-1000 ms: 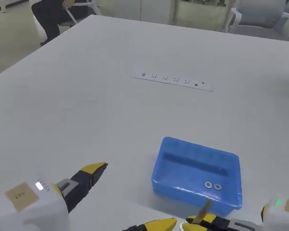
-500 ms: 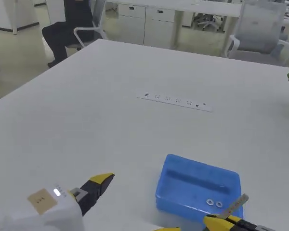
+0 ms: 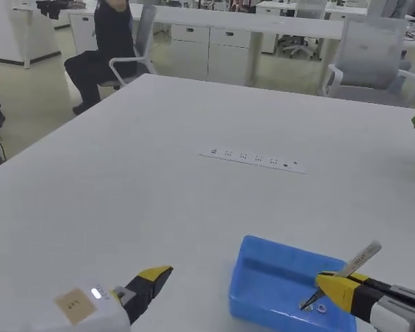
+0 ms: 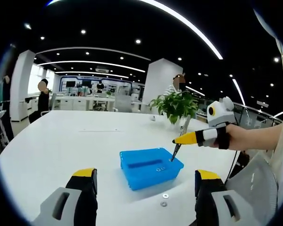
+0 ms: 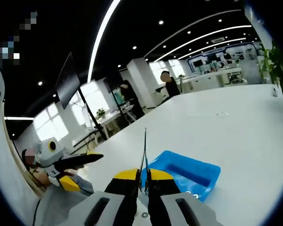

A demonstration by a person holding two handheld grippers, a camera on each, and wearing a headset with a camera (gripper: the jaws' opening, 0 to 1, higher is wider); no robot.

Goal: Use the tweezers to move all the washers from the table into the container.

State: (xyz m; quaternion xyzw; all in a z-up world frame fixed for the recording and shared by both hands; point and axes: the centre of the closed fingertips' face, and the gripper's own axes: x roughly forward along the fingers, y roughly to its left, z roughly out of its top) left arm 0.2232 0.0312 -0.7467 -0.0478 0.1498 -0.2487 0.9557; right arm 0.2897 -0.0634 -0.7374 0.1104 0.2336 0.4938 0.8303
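R gripper (image 3: 326, 282) clamps tweezers (image 3: 364, 254), tips prob. inside container (image 3: 263, 277).

My right gripper (image 5: 142, 175) clamps the silver tweezers (image 3: 363, 254), tips down in the blue container (image 3: 263, 283) beside a washer (image 3: 321, 308).

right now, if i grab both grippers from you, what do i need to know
Left gripper: jaws open, empty, facing the blue container.
Right gripper: jaws shut on the tweezers, whose tips point down into the container.
Done: two washers lie in the container.
Left: two loose washers on the table, just outside the container's near wall as the left gripper view shows it; tweezer each in.
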